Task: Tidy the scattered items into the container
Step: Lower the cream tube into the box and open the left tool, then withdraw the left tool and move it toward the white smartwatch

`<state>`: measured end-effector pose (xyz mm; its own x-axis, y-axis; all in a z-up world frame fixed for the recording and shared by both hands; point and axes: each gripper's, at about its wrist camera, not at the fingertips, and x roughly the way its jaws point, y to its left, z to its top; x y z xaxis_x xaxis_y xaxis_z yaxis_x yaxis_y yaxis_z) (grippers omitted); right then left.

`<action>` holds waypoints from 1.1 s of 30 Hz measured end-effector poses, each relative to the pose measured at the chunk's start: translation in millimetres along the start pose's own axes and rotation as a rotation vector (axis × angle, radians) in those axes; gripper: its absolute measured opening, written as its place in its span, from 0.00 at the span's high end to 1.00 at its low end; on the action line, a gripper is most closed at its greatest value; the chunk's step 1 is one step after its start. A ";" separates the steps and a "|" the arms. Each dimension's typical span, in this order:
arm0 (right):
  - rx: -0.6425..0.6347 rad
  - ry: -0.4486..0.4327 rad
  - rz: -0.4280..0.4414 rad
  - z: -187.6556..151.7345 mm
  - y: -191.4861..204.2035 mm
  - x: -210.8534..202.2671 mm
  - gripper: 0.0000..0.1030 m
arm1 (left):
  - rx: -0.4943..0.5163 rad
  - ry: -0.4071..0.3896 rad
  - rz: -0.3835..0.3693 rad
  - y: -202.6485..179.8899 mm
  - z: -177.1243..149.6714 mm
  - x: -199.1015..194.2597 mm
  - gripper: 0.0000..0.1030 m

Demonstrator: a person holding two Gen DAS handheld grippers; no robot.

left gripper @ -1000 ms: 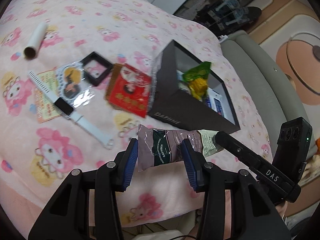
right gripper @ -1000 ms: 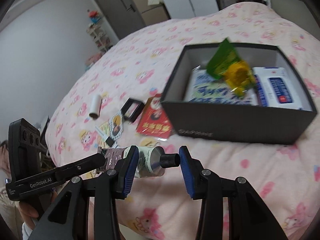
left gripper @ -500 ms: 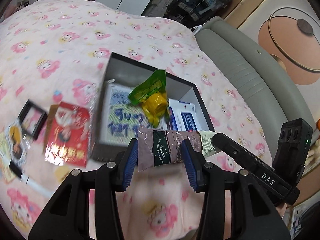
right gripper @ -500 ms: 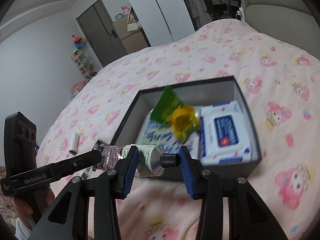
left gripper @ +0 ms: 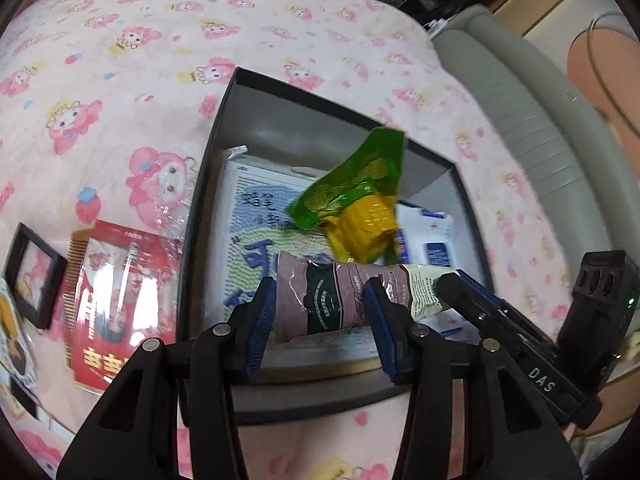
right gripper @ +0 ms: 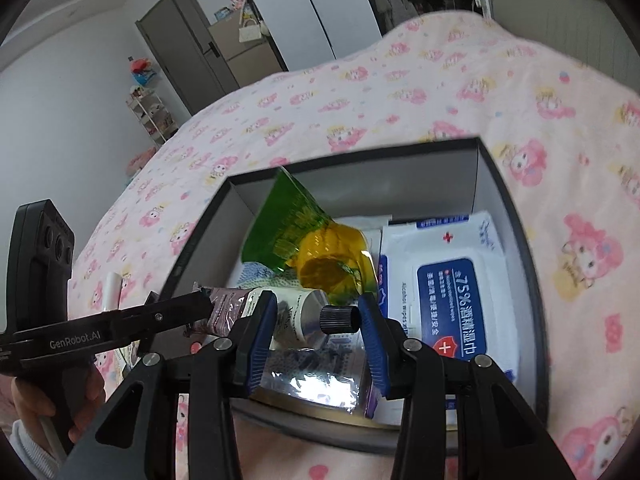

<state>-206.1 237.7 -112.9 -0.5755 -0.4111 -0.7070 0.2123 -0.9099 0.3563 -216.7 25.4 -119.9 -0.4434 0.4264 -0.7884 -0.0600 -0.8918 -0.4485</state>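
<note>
Both grippers hold one hand-cream tube (left gripper: 332, 300) level over the open black box (left gripper: 208, 184). My left gripper (left gripper: 322, 318) is shut on the tube's mauve crimped end. My right gripper (right gripper: 316, 328) is shut on the tube's white cap end (right gripper: 298, 314), with the black cap (right gripper: 340, 319) between its pads. The tube hangs above the near side of the box (right gripper: 516, 216). Inside lie a green-and-yellow snack bag (left gripper: 360, 200), a white wipes pack (right gripper: 444, 272) and a blue printed packet (left gripper: 256, 232).
On the pink cartoon bedspread (left gripper: 100, 80) left of the box lie a red packet (left gripper: 120, 300), a small black frame (left gripper: 32, 280) and a card (left gripper: 10, 336). A white roll (right gripper: 111, 292) lies farther left. A grey sofa (left gripper: 540, 128) stands to the right.
Both grippers carried the tube from above the bedspread in front of the box to over the box's near side. The grip on the tube is unchanged.
</note>
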 end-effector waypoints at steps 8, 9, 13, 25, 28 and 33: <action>0.044 0.060 0.025 -10.2 -14.3 18.5 0.63 | 0.102 0.034 0.123 -13.6 -6.3 9.0 0.57; 0.048 0.068 0.027 -13.0 -14.4 19.7 0.63 | 0.111 0.032 0.130 -15.0 -7.2 9.7 0.57; 0.002 0.091 -0.013 -23.3 -4.1 21.2 0.63 | 0.117 0.036 0.166 -15.6 -11.8 12.8 0.55; -0.030 -0.024 -0.073 -34.9 27.6 -51.2 0.63 | 0.149 -0.107 0.024 -35.7 -49.4 -61.2 0.55; -0.036 -0.042 -0.066 -36.9 39.7 -65.0 0.63 | 0.213 -0.154 0.029 -49.6 -67.6 -86.0 0.55; -0.059 -0.080 -0.073 -51.3 64.0 -91.7 0.63 | 0.259 -0.183 0.029 -57.6 -89.4 -112.7 0.55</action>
<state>-99.2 214.3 -56.6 -0.6520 -0.3398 -0.6778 0.2124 -0.9400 0.2669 -83.4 42.3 -42.8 -0.6006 0.3868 -0.6997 -0.2604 -0.9221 -0.2862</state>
